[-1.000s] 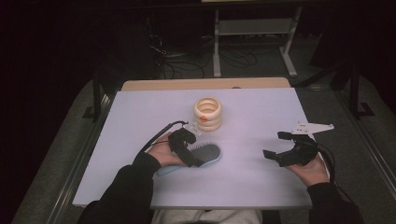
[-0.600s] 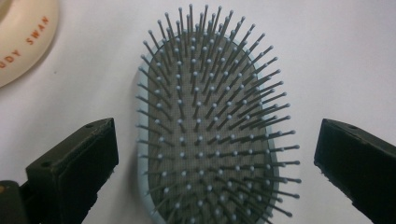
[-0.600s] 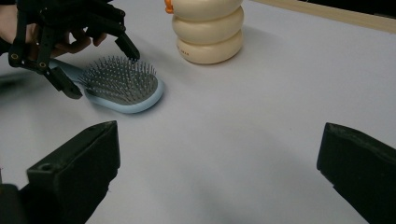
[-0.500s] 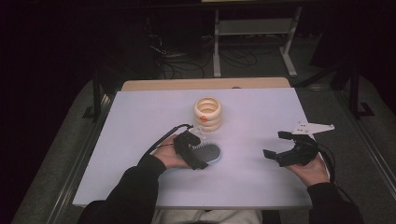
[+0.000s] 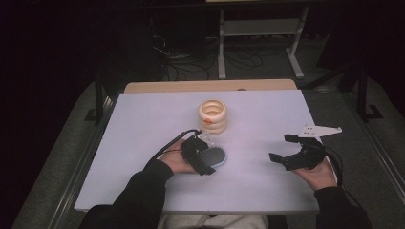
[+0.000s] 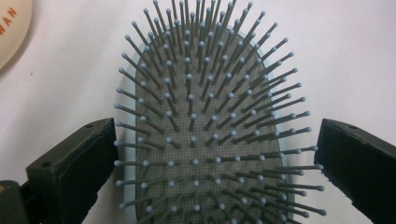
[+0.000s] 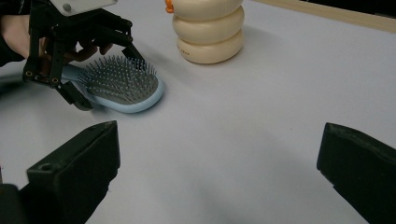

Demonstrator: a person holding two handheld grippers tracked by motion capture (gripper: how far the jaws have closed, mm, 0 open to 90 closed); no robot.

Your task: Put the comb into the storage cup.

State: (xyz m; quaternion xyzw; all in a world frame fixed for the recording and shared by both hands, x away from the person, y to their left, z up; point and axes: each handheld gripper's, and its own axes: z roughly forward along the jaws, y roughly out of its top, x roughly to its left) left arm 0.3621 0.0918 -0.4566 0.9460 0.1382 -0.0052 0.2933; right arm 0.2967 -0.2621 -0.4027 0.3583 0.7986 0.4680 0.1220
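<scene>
Since the earlier frame, we have moved our left tool [image 5: 203, 155] slightly forward over the hairbrush [image 5: 213, 156], while our right tool [image 5: 291, 152] has stayed in place. We see the left tool's jaws spread wide on either side of the brush head [image 6: 205, 135], not clamping it. The hairbrush lies bristles up on the desk [image 5: 143, 124], just in front of the cream ring stack [image 5: 213, 116]. Our right tool hovers well apart at the right, jaws wide open and holding nothing.
</scene>
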